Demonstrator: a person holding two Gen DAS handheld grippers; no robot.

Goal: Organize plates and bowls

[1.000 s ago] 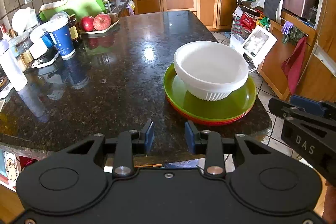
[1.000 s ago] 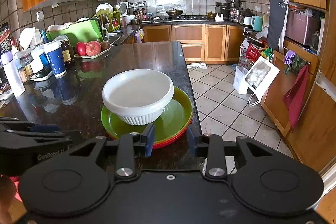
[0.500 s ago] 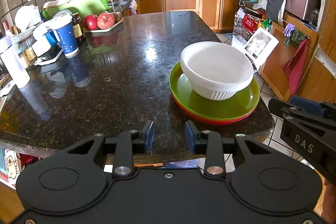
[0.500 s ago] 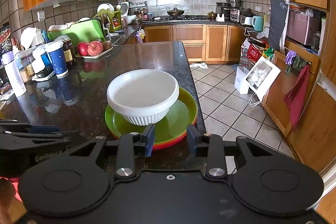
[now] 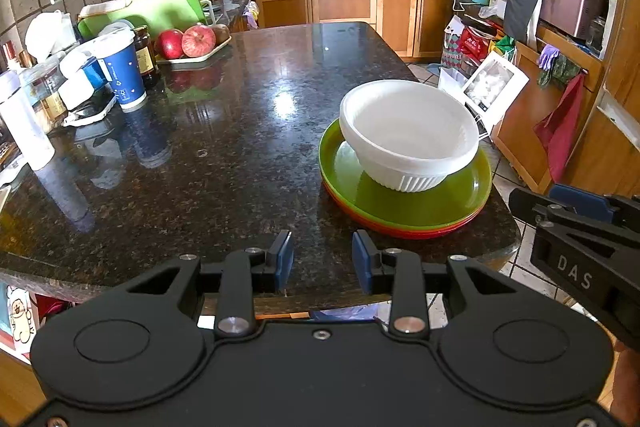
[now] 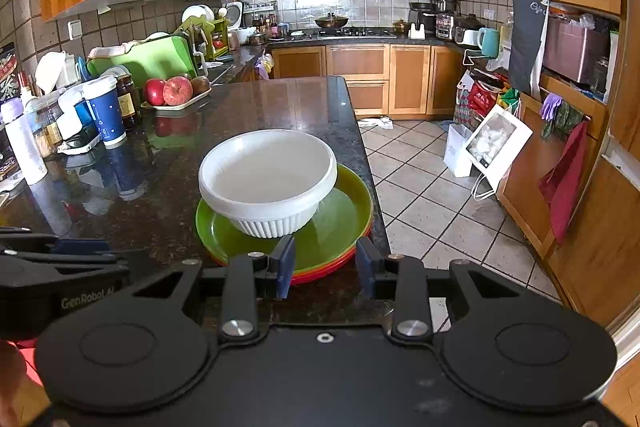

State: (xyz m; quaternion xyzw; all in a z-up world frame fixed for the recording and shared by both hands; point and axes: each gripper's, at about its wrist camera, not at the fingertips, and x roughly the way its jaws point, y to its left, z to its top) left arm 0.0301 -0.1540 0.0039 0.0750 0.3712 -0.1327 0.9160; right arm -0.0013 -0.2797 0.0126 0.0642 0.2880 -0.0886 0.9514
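A white ribbed bowl (image 5: 408, 139) sits on a stack of plates, green on top (image 5: 416, 203) with orange and red rims below, at the near right corner of the dark granite counter (image 5: 224, 147). The bowl (image 6: 268, 175) and the green plate (image 6: 336, 223) also show in the right wrist view. My left gripper (image 5: 322, 259) is open and empty, over the counter's front edge, left of the stack. My right gripper (image 6: 325, 269) is open and empty, just in front of the plates' near rim. The right gripper's body shows at the left view's right edge (image 5: 580, 247).
A blue paper cup (image 5: 122, 71), a white bottle (image 5: 22, 125), jars and a tray of apples (image 5: 188, 43) crowd the counter's left side. A green cutting board (image 5: 148, 11) stands behind. Tiled floor (image 6: 436, 195), paper bags and cabinets lie to the right.
Both grippers have shifted slightly; the bowl and plates sit a little further right in both views and a little nearer to the right gripper. Jaws stay open. Nothing was grasped.
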